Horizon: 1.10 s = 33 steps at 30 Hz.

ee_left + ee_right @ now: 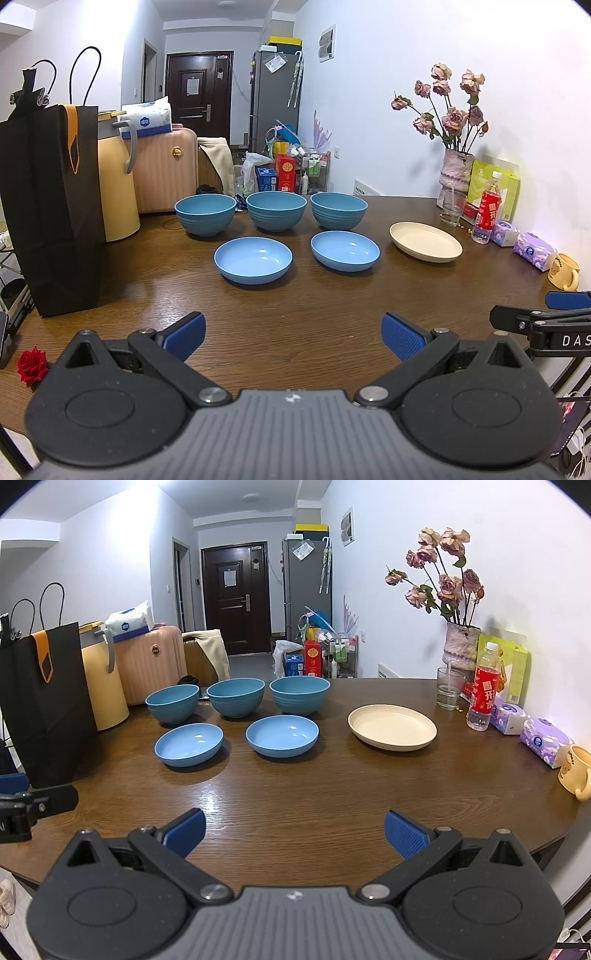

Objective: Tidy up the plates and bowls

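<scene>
Left wrist view alone shows red rose (31,365) (table (295,306) corner)

Three deep bowls (172,703) (235,698) (299,695) stand in a row at the table's (295,805) far edge. Before them lie two shallow bowls (188,744) (282,735) side by side; a plate (392,724) lies apart to their right. A bag (44,705) stands at far left, a vase (461,648) at far right.
</scene>
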### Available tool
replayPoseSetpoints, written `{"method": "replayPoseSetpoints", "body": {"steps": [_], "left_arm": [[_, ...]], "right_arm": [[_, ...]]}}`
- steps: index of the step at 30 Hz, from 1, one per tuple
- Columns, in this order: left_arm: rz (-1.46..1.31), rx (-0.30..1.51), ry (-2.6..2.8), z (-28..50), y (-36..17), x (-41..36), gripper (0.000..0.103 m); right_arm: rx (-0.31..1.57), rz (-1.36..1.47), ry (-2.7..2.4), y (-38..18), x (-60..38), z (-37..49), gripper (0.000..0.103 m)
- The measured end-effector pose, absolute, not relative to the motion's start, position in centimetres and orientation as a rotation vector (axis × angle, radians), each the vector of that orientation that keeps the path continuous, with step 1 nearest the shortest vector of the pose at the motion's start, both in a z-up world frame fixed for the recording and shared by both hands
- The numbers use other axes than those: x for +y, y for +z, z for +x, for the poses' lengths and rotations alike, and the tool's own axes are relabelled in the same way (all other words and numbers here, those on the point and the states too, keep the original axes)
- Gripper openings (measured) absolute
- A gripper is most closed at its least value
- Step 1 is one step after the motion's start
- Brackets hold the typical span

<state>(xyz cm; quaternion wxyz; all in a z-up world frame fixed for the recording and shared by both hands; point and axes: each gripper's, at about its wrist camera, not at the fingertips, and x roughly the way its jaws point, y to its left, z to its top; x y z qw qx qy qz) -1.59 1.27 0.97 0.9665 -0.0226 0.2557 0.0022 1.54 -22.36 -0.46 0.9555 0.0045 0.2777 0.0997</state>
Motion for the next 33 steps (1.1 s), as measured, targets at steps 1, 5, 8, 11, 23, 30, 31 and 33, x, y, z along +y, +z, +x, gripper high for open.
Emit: {"method": "replayPoseSetpoints", "body": {"steps": [1,5,8,11,23,30,31,33], "left_arm": [[-0.046,0.517,0.004,-1.6,1.0,1.3,0.103],[-0.045,0.517,0.004,-1.6,0.9,1.3,0.103],[-0.046,0.517,0.004,-1.6,0.9,1.3,0.103],[-0.045,0.516,0.005,-1.6,1.0,1.6,0.103],[-0.039,0.519,0.006,-0.9,1.2,2.6,0.103],[-0.031,0.533,0.021,2.1,1.3,0.7,0.103],[-0.028,0.532,0.021,2.7,1.5,0.2,0.103],[-0.02,0.527,0.02,3.7,1.7,-0.5,0.103]], "right_arm": [[0.564,0.008,0.203,-0.5,-22.3,1.5,0.103],[0.564,0.008,0.202,-0.6,-22.3,1.6,0.103],[0.564,0.008,0.203,-0.5,-22.3,1.6,0.103],[0.565,0.008,0.207,-0.6,-22.3,1.7,0.103],[0.583,0.025,0.204,-0.4,-22.6,3.7,0.103],[0.59,0.015,0.174,-0.3,-23.4,6.4,0.103],[0.592,0.016,0.169,-0.3,-23.7,6.9,0.103],[0.591,0.015,0.157,-0.2,-24.4,7.7,0.103]]}}
